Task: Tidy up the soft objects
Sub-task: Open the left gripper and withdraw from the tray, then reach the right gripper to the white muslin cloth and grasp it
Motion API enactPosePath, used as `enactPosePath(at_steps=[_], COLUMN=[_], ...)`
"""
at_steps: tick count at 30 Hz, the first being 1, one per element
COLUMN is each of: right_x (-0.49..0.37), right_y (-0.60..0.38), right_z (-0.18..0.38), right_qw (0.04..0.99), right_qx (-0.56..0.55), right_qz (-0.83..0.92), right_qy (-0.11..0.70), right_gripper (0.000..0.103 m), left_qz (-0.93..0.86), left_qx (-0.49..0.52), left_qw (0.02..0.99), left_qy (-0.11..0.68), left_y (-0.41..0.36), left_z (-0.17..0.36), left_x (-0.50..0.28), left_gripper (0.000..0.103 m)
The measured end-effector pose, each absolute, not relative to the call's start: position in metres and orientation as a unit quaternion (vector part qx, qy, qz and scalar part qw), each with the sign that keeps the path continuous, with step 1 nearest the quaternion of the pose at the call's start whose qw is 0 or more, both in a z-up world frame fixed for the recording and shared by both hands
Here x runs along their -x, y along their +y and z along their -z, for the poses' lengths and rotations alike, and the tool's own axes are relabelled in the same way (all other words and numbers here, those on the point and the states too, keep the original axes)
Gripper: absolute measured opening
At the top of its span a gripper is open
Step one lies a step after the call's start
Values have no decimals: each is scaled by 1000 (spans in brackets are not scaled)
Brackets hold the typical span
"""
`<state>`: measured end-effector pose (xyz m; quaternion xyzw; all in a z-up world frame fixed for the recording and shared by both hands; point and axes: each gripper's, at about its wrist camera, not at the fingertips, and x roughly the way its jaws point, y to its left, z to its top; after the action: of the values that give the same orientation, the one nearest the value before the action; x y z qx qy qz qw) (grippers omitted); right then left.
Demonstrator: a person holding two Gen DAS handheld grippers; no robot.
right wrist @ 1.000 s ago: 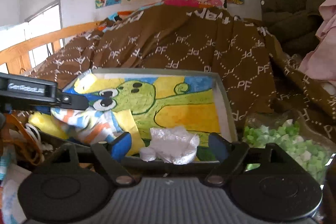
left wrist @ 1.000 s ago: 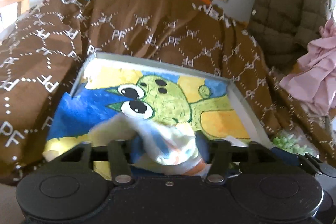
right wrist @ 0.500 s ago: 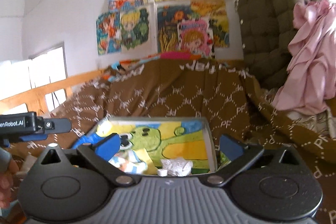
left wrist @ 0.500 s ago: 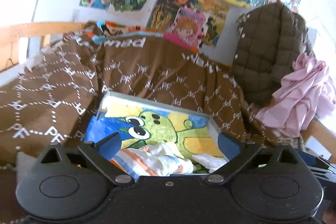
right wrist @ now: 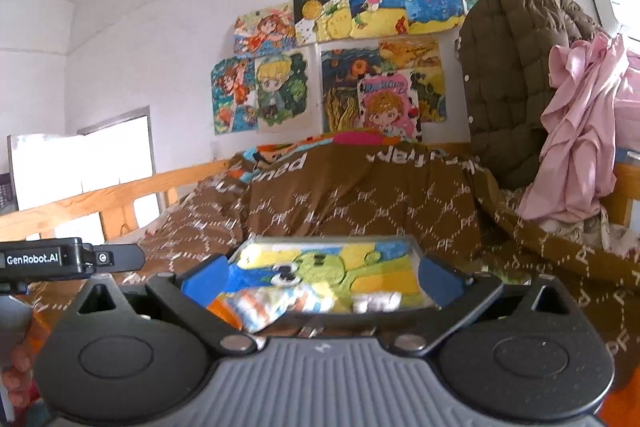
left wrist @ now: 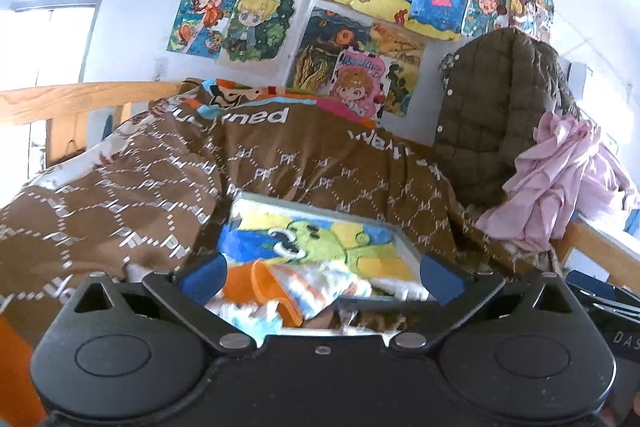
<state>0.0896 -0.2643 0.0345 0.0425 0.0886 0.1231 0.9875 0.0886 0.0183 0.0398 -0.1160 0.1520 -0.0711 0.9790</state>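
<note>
Both grippers stand wide open, holding nothing. The striped cloth (left wrist: 296,291) lies crumpled at the near edge of the picture tray (left wrist: 404,241), just ahead of and below the left gripper (left wrist: 320,277) — off to the lower left of the right gripper (right wrist: 308,279), so the left looks nearer.

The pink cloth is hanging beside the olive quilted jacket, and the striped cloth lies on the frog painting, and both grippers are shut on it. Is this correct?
Not quite. Both wrist views show the left gripper and the right gripper open, holding nothing. The pink cloth does hang beside the olive quilted jacket, and the striped cloth lies on the frog painting.
</note>
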Motion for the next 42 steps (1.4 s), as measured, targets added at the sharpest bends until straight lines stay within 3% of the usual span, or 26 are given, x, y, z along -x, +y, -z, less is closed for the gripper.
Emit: enactPosePath(at_steps=[14,42], right_x=[-49,-67], right_y=[-234,-223], right_z=[-16,-1], right_qw=[980,968], right_qx=[-12,0], right_qz=[-143,-152], right_qy=[137,200], right_gripper=[103,103], left_qz=[47,35], left_qx=[125,104], left_qw=[971,960], left_qy=[196,256], left_y=[51,41], left_z=[-12,15], left_x=[-38,-61], left_gripper=[102,102])
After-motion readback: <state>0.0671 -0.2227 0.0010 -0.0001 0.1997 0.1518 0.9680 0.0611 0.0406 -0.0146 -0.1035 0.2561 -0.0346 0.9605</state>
